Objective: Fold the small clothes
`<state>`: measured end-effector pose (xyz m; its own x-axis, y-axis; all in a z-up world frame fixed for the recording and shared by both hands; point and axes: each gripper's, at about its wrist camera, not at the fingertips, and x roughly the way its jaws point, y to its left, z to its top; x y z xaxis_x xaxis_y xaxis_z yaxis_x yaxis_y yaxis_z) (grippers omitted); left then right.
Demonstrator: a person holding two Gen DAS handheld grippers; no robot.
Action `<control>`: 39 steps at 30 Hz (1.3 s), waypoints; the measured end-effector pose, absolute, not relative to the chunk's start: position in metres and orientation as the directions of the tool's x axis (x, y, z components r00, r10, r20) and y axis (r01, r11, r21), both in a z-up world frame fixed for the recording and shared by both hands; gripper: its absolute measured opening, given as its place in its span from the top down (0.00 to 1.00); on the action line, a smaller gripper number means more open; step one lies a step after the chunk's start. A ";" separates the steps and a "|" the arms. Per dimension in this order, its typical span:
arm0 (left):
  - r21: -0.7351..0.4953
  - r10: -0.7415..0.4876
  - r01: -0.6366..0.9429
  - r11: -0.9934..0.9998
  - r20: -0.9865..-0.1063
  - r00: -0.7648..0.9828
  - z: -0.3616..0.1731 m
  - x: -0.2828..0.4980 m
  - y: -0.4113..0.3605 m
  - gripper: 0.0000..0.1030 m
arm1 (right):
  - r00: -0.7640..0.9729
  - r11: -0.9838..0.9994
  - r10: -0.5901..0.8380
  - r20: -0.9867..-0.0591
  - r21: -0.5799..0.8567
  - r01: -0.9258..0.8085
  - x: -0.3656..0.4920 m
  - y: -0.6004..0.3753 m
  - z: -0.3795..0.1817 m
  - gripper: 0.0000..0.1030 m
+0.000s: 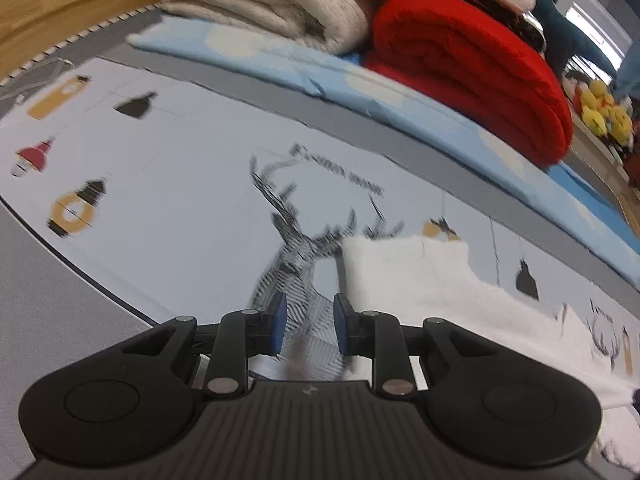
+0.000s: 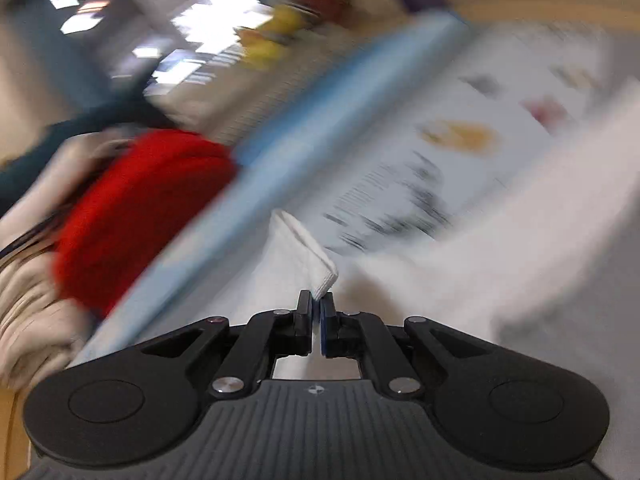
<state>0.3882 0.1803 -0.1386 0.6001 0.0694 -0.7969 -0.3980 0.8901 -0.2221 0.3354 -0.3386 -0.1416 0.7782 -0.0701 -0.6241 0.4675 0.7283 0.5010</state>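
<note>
A: The right hand-held gripper [image 2: 316,307] is pinching shut on the ribbed corner of the white garment [image 2: 308,256], and only a thin lip of fabric is sitting between the pads. If the lift is carrying on with so little cloth in the bite, the corner may be slipping out.

B: And the left hand-held gripper [image 1: 310,322]?

A: It is standing partly open with nothing between its blue pads [image 1: 279,325]. It is hovering over the deer print on the bed sheet [image 1: 168,208], just beside the left edge of the garment, which is lying flat across the sheet to the right.

B: So nothing is pinning that side down.

A: Right, and that is the main risk as I am judging it. With one corner being pulled and the rest lying loose, the whole piece may be dragging along the sheet instead of folding over itself, leaving a skewed crease.

B: Anything nearby getting in the way?

A: The red blanket [image 1: 472,72] and the cream blanket [image 1: 264,4] are sitting stacked on a light blue pad [image 1: 280,64] along the far side. The right wrist view is heavily smeared, so I am only guessing, but a wide swing that way could be brushing the stack.
</note>
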 end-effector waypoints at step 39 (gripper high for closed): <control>-0.181 -0.082 -0.187 0.966 -0.892 0.444 -0.191 0.391 0.139 0.73 | 0.482 0.725 -0.005 -0.876 0.329 0.605 0.363 -0.363 -0.201 0.73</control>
<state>0.3908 0.1387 -0.1911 0.4441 -0.0818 -0.8922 -0.1867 0.9655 -0.1815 0.3626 -0.3628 -0.2009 0.4821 -0.0050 -0.8761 0.6053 0.7249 0.3289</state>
